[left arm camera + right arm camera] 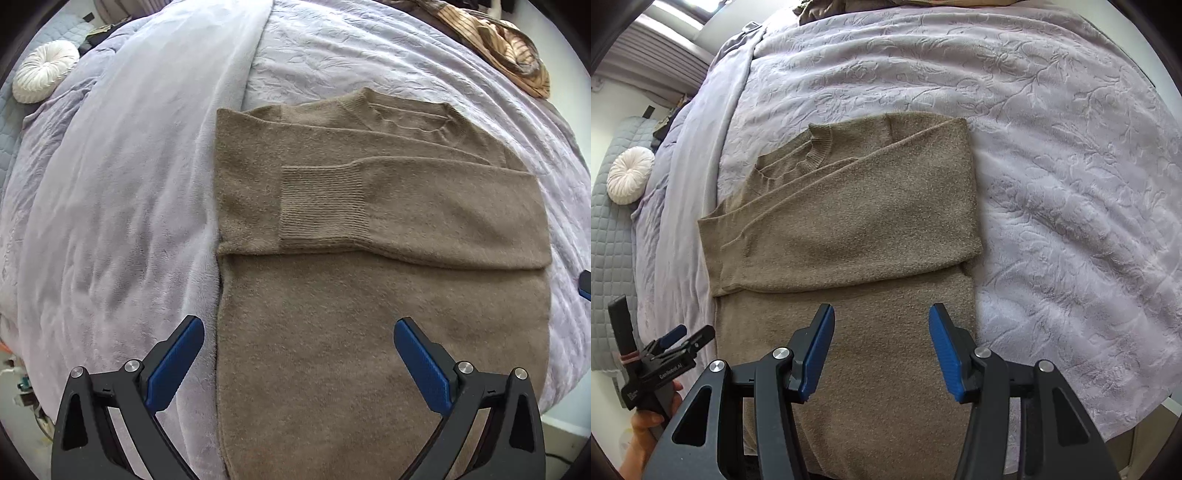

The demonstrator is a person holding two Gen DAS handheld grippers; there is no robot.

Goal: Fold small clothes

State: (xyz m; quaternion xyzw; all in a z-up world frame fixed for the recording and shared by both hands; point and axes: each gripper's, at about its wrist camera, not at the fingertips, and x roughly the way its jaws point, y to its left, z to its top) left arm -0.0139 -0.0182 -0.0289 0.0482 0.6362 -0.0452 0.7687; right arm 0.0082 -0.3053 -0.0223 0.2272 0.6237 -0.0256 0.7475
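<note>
One brown sweater (369, 295) ahead of your fingers, two sleeves folded across, your left gripper (299, 354) spread wide, right gripper (882, 347) part-open, both empty.

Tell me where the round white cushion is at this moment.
The round white cushion lies at the upper left in both wrist views, on the grey quilted pad beside the lilac blanket, far left of the brown sweater.

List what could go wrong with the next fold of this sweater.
1. The sleeve lies loose across the sweater; lifting the hem may slide it off.
2. Both the left gripper and right gripper are open above thin knit and may pinch the blanket too.
</note>
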